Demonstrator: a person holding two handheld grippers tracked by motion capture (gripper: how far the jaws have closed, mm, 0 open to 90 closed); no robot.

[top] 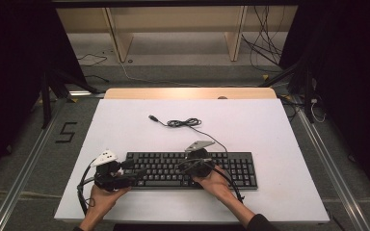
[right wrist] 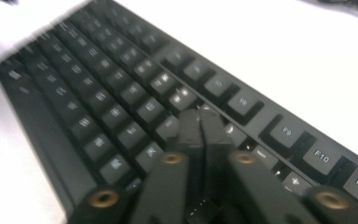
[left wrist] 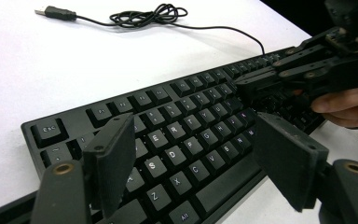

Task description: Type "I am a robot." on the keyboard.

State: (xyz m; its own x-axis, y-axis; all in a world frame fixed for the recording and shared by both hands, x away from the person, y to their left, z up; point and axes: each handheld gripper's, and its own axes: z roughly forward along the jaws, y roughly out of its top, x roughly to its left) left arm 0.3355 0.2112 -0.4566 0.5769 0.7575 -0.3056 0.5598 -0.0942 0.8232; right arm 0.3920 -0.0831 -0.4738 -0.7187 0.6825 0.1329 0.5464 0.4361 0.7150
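High view has a black keyboard (top: 192, 169) lying flat near the front edge of the white table (top: 125, 120), its cable (top: 185, 123) unplugged and loosely coiled behind it. The left tool (top: 137, 172) hovers over the left end with its jaws well apart and nothing between them. The right tool (top: 185, 166) has its jaws pinched together, tips right down on the keys mid-board. Looks to me like key-poking is underway, but no way to judge how many keys are done or left.

Right gripper view is blurry, but it puts the closed tips (right wrist: 200, 126) around the number row, below the function keys, which the high view can't resolve. Left gripper view gives readable key legends and the USB plug (left wrist: 56, 12) lying free.
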